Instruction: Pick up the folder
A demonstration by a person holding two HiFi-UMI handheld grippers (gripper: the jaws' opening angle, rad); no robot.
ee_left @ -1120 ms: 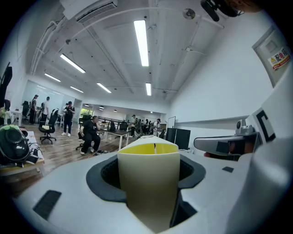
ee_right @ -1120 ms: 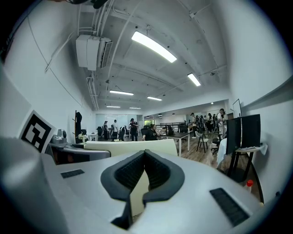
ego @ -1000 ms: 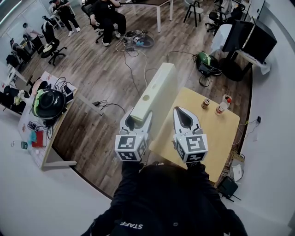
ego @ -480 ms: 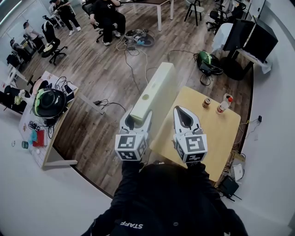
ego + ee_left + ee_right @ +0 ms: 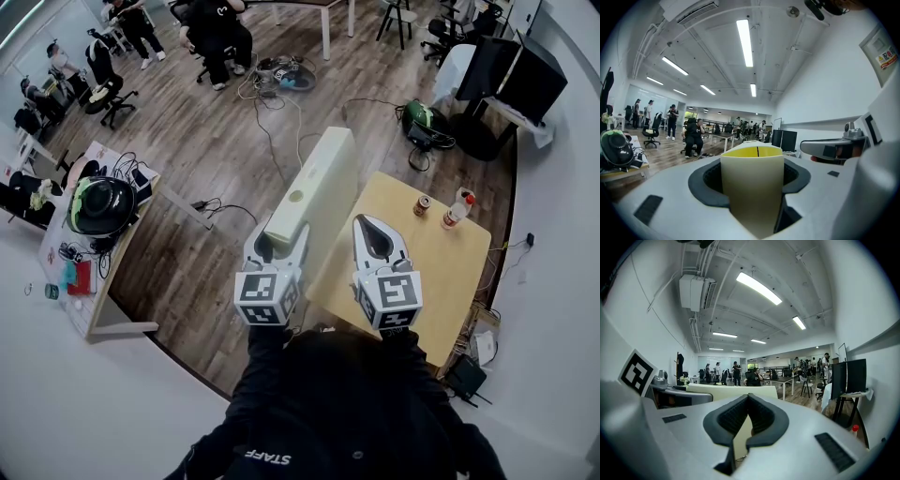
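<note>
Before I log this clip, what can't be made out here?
The folder: underside hidden by its own body in the head view; the left gripper view shows only its near end.
The can and bottle: labels too small in the head view.
The table: near edge covered by the right gripper and the person's torso in the head view.

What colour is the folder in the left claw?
The folder is pale cream yellow, seen best in the left gripper view.

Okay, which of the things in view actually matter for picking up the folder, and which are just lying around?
Job in hand:
folder, clamped in the left gripper
right gripper, shut and empty

Lying about:
can and bottle on the table
helmet
green bag
</note>
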